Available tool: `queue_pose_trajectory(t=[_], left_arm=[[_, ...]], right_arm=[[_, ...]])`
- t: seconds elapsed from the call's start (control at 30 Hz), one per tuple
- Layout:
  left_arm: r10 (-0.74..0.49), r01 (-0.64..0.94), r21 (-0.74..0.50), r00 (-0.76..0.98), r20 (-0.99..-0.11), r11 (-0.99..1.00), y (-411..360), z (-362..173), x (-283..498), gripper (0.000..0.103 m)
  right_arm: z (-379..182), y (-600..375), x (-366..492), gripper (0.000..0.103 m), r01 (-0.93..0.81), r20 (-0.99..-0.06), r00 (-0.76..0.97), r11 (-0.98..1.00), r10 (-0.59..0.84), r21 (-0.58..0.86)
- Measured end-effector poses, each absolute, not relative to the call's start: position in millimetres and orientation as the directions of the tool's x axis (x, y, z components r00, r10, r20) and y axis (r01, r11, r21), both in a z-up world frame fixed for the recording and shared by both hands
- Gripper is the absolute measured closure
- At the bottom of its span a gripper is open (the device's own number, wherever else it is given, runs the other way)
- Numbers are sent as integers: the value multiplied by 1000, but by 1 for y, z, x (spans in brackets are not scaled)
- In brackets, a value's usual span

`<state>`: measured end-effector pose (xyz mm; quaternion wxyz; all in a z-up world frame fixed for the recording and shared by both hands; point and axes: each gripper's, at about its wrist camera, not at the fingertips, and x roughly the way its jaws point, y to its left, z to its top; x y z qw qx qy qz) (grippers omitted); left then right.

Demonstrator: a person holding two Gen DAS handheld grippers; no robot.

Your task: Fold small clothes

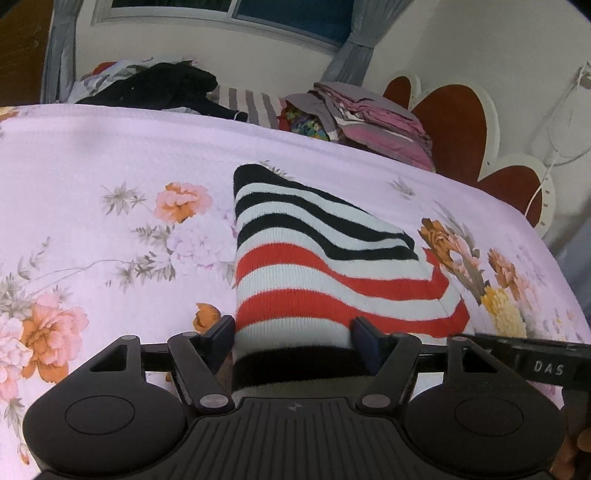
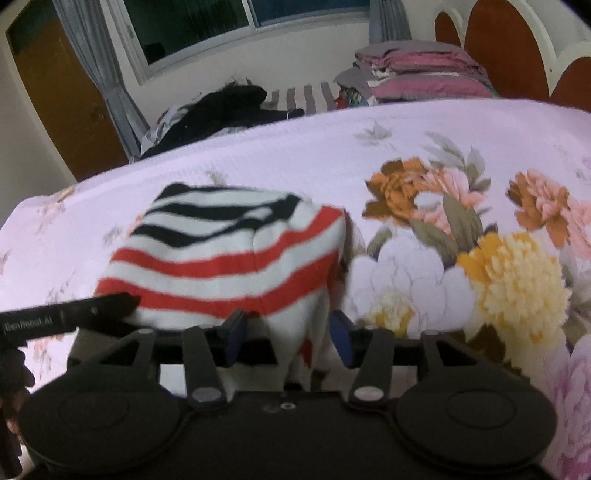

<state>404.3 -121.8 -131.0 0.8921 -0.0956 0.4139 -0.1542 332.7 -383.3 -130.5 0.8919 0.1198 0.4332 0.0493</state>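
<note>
A small knit garment (image 1: 314, 258) with black, white and red stripes lies on the floral bedsheet (image 1: 110, 155). Its near edge runs between the fingers of my left gripper (image 1: 293, 338), whose jaws stand wide apart around the cloth. In the right wrist view the same garment (image 2: 229, 254) lies left of centre, and a hanging white part of it passes between the fingers of my right gripper (image 2: 288, 336), also wide apart. The other gripper's black body shows at the right edge of the left wrist view (image 1: 535, 363) and at the left edge of the right wrist view (image 2: 62, 314).
A pile of dark clothes (image 1: 166, 88) and a stack of folded pink and grey linens (image 1: 373, 122) lie at the bed's far side. A brown and white headboard (image 1: 458, 118) stands at the right, and a window (image 1: 258, 14) is behind.
</note>
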Motion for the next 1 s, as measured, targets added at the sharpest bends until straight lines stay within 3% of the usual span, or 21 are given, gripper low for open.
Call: queue_pose_trajectory(t=[0.17, 0.33, 0.43, 0.47, 0.5, 0.57, 0.67, 0.93, 1.0], left_arm=[[-357, 212, -288, 615, -703, 934, -123, -136, 401, 35], [-357, 208, -293, 611, -707, 933, -123, -137, 403, 35], [-368, 196, -314, 590, -719, 929, -121, -136, 405, 26], [-369, 185, -323, 575, -730, 928, -120, -137, 407, 17], [-371, 178, -330, 562, -739, 927, -120, -138, 407, 14], [-381, 188, -334, 549, -744, 924, -122, -142, 407, 14], [-387, 194, -337, 548, -742, 921, -124, -146, 407, 14], [-447, 188, -412, 509, -736, 892, -130, -159, 418, 14], [-451, 182, -421, 511, -731, 889, -132, -160, 419, 20]], right_arm=[[-134, -379, 330, 79, 10, -756, 626, 967, 191, 253], [-138, -388, 329, 80, 60, -754, 627, 953, 195, 296], [-129, -388, 327, 72, 55, -748, 629, 948, 210, 312], [-127, -390, 327, 61, 56, -742, 635, 945, 215, 322], [-126, -392, 327, 38, 56, -738, 638, 942, 221, 330], [-127, -393, 328, 24, 53, -731, 648, 945, 214, 324], [-138, -394, 337, 31, 58, -748, 624, 940, 228, 335], [-169, -407, 358, 32, 92, -703, 617, 855, 353, 510], [-171, -404, 362, 43, 91, -698, 617, 848, 364, 522]])
